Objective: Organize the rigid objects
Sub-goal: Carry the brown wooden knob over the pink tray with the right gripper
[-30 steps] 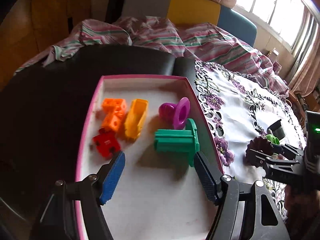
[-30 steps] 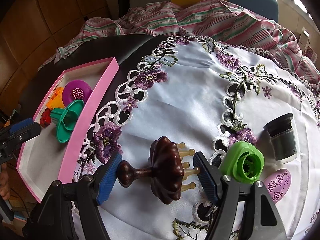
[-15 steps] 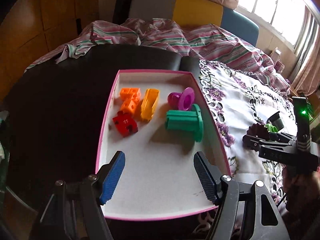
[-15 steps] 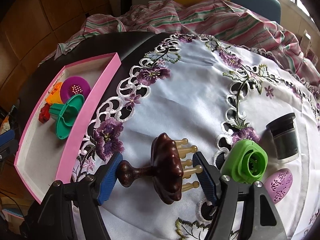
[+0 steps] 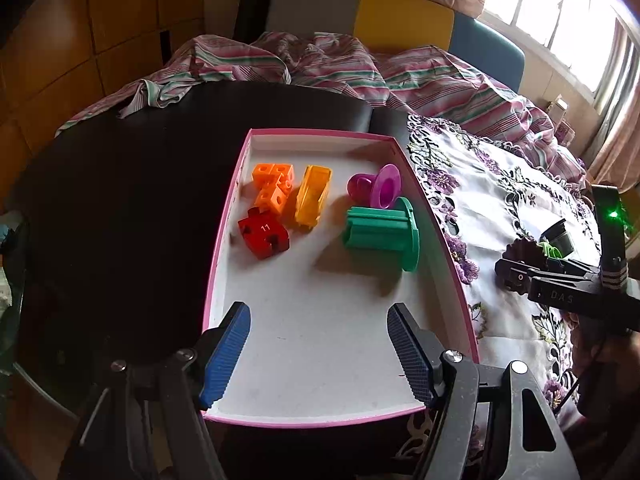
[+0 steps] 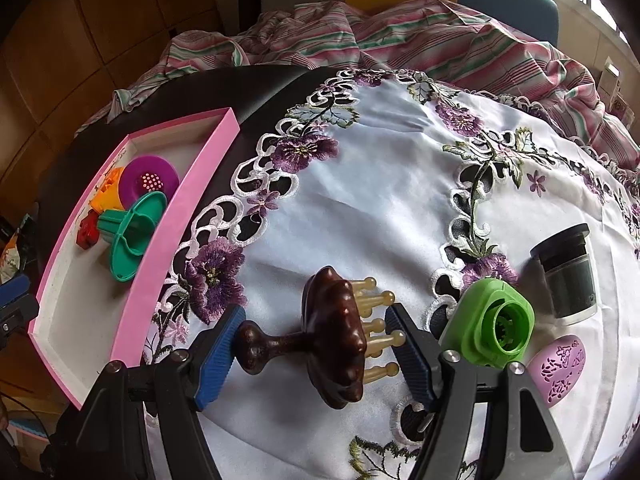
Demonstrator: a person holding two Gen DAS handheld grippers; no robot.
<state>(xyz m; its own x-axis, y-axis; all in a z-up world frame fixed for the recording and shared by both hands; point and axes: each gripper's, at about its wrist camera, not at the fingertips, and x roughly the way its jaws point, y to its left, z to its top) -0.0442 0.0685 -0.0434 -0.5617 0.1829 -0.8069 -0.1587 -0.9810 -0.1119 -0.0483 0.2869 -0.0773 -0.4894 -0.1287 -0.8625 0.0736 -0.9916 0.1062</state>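
Pink-walled tray (image 5: 448,240) sits on the dark bench (image 5: 120,208), its right wall against the embroidered white cloth (image 6: 392,168); inside it, toward the far end, lie orange cubes (image 5: 273,185), a red block (image 5: 263,233) marked 11, a yellow piece (image 5: 313,195), a magenta funnel-shaped piece (image 5: 378,186) and a teal spool (image 5: 384,234) on its side; the left tool (image 5: 318,356) hangs released above the tray's bare near floor, blue pads spread wide with nothing between them. Out on the cloth, the right tool (image 6: 314,354) stands spread around a dark wooden massager (image 6: 328,340) lying on its side, knob handle at the left pad, pale pegs toward the right pad; whether the pads touch it I cannot tell; a green round part (image 6: 490,326), a dark cylinder (image 6: 568,276) and a lilac oval piece (image 6: 558,368) lie just to its right.
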